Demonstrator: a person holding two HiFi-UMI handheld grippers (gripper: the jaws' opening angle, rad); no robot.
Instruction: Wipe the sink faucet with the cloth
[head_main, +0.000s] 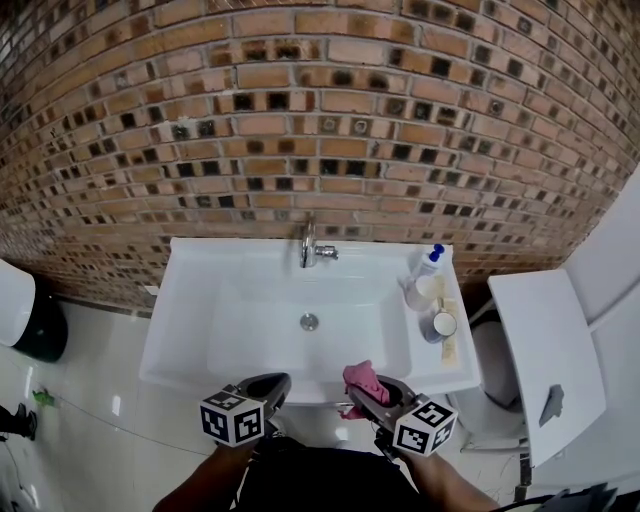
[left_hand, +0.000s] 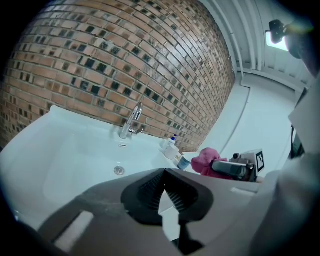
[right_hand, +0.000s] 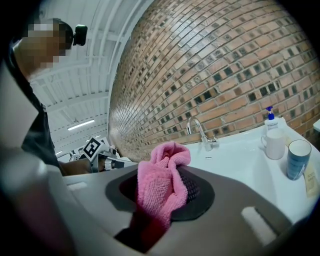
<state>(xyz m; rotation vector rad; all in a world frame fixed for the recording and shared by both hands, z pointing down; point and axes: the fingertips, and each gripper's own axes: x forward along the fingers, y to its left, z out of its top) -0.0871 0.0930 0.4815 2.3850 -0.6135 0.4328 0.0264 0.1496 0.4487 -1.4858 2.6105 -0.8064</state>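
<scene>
left gripper (left_hand: 164, 174): mine, jaw tips pressed together, nothing between them, at the front rim of the sink (head_main: 190, 300).
right gripper (right_hand: 167, 197): mine, clamped on the pink cloth (right_hand: 162, 185), which bunches above the jaws.
faucet (head_main: 309, 245): at the sink's back edge by the brick wall, well apart from the cloth.

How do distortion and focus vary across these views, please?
Head view: fisheye bows the red-brown brick wall; the white ceramic sink is evenly lit. Left gripper view: dark vignetted corners, the chrome faucet crisp. Right gripper view: the pink terry cloth sharp, corners black too.
</scene>
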